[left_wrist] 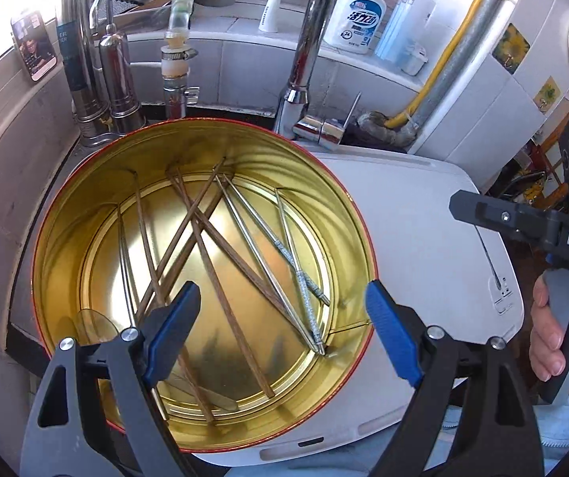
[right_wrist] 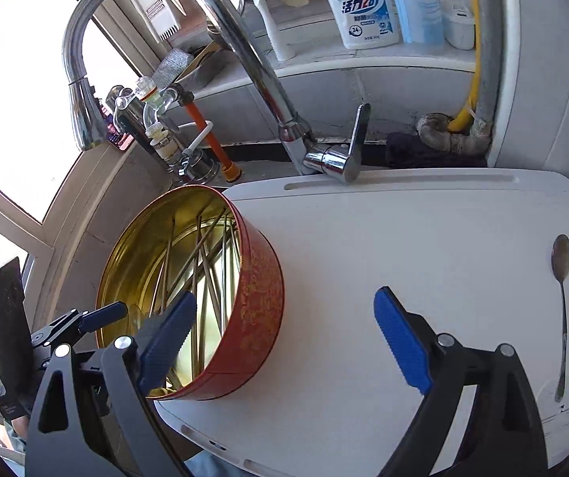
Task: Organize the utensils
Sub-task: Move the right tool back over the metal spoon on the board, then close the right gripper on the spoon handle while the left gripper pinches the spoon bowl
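A round tin, gold inside and red with gold pattern outside, sits on the left end of a white board. Inside lie brown wooden chopsticks and silver metal chopsticks, crossed, mostly running near to far. Only the right wrist view shows a metal spoon at the board's right edge, its bowl pointing far, handle near. The left gripper hangs over the tin, fingers apart and empty; the right gripper likewise stands spread over the board.
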Action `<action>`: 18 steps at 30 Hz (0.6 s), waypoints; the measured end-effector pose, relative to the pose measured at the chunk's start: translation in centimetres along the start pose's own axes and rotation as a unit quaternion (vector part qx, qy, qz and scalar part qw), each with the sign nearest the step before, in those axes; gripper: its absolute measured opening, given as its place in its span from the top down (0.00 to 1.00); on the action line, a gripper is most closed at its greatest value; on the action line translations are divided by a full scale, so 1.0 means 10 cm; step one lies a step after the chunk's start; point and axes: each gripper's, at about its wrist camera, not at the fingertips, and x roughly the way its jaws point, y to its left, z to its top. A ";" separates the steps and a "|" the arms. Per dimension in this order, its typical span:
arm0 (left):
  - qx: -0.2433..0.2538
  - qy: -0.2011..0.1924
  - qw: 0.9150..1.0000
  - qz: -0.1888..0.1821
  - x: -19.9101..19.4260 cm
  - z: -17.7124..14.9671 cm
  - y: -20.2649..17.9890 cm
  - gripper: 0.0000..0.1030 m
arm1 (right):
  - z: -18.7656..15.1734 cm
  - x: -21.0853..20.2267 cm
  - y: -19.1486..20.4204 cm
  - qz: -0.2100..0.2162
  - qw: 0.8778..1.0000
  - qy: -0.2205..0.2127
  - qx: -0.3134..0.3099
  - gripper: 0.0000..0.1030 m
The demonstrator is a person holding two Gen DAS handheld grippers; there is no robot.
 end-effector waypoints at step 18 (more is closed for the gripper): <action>0.101 0.057 0.984 -0.135 1.15 0.50 -1.87 0.19 | -0.62 -0.52 -2.13 -0.149 0.985 -0.012 0.089 0.11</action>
